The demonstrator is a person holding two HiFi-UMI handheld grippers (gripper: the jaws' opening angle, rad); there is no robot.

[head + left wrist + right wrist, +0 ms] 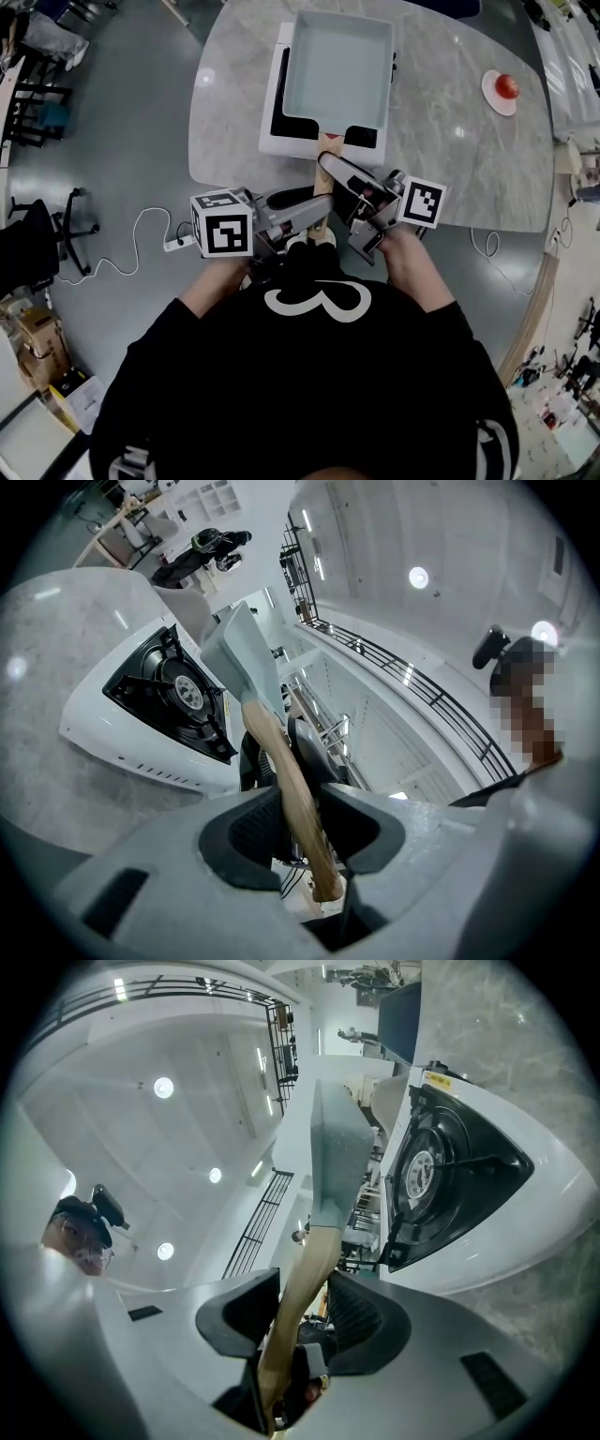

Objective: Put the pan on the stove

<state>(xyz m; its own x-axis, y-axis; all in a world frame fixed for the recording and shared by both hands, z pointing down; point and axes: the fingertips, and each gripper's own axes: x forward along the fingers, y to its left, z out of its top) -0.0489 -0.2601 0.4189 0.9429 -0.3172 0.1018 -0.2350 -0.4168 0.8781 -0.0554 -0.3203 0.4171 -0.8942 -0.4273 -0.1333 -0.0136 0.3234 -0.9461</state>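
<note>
Since one wooden handle [281, 761] must keep the pan [339, 70] level, the left hand-held gripper [302, 822] and right hand-held gripper [302, 1312] both clamp it, holding the pan over the stove [272, 122] at the surface's [450, 141] near edge.

Bright, even white light falls from round ceiling lamps [164, 1087], leaving a soft sheen on the marble table [450, 141] and only faint shadows, while both gripper views bend hard at their dark round edges and the near jaws look soft
</note>
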